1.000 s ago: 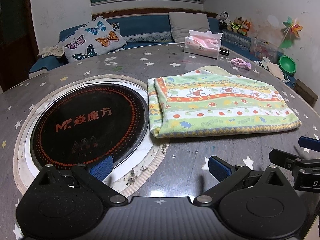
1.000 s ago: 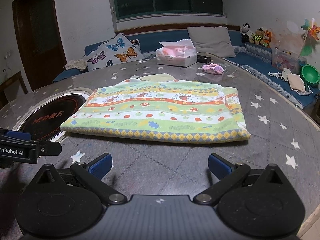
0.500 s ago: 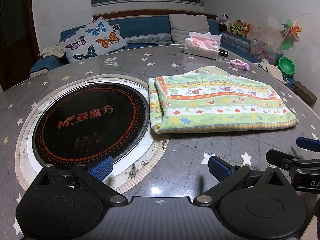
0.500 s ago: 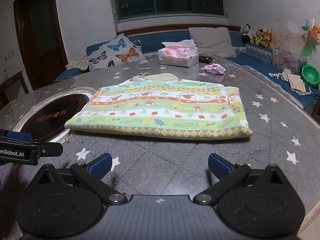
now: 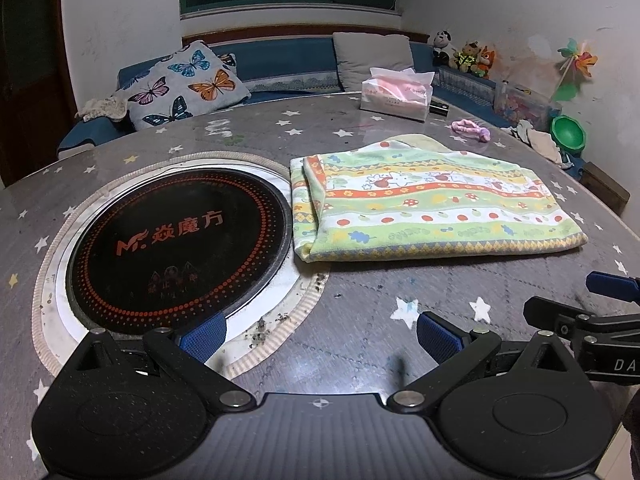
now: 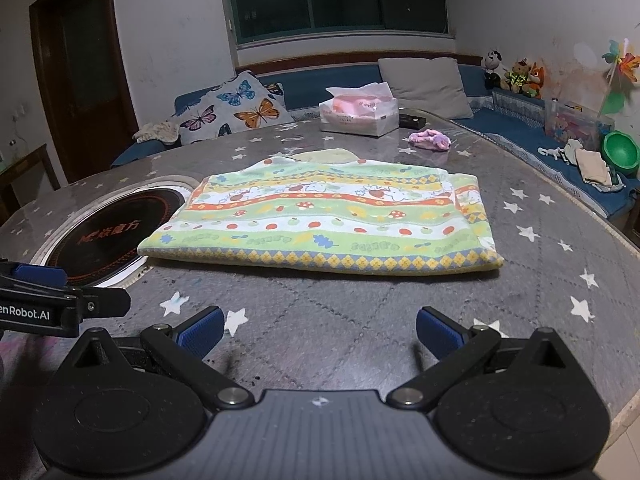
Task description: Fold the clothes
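Note:
A folded cloth (image 5: 432, 208) with green, orange and white cartoon stripes lies flat on the round grey starred table (image 5: 360, 332); the right wrist view shows the same cloth (image 6: 328, 220) from the front. My left gripper (image 5: 318, 336) hovers open over the table edge, short of the cloth's near left corner, nothing between its blue pads. My right gripper (image 6: 318, 330) is open too, well in front of the cloth's near edge. Each gripper shows at the side of the other's view.
A black round cooktop (image 5: 176, 244) is set into the table left of the cloth. A tissue box (image 5: 394, 94) and a pink hair tie (image 5: 472, 128) lie at the far side. A sofa with a butterfly pillow (image 5: 186, 84) runs behind.
Both grippers have drawn back slightly from the cloth and stay open. The cloth lies as it did.

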Demonstrator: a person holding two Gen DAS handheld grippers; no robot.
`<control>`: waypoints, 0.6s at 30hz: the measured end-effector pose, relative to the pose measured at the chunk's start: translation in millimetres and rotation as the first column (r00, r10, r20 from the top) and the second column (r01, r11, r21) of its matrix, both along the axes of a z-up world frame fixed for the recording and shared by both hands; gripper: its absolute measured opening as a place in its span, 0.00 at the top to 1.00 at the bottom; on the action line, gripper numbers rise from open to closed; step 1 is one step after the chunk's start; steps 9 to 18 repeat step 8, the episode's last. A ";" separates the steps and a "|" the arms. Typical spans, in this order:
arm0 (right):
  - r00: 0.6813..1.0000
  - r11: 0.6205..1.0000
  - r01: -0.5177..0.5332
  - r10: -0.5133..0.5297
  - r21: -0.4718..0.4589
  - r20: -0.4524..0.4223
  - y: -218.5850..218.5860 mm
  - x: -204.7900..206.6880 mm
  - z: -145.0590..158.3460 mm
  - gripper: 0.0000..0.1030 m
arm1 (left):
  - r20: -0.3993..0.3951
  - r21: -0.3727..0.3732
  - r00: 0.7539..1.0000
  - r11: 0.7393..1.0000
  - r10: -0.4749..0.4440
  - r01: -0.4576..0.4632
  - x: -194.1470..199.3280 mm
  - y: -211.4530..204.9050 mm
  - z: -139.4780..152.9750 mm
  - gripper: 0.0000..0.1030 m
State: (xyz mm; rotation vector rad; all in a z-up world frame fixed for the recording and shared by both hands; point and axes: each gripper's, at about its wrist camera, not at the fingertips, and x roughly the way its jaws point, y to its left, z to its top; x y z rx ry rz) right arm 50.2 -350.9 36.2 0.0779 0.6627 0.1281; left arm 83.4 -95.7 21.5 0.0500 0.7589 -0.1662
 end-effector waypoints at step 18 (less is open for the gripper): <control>1.000 1.000 0.001 -0.001 0.002 0.011 -0.3 -4.7 2.3 0.00 | 0.023 0.005 1.000 1.000 -0.001 0.001 -6.1 -1.6 3.8 0.00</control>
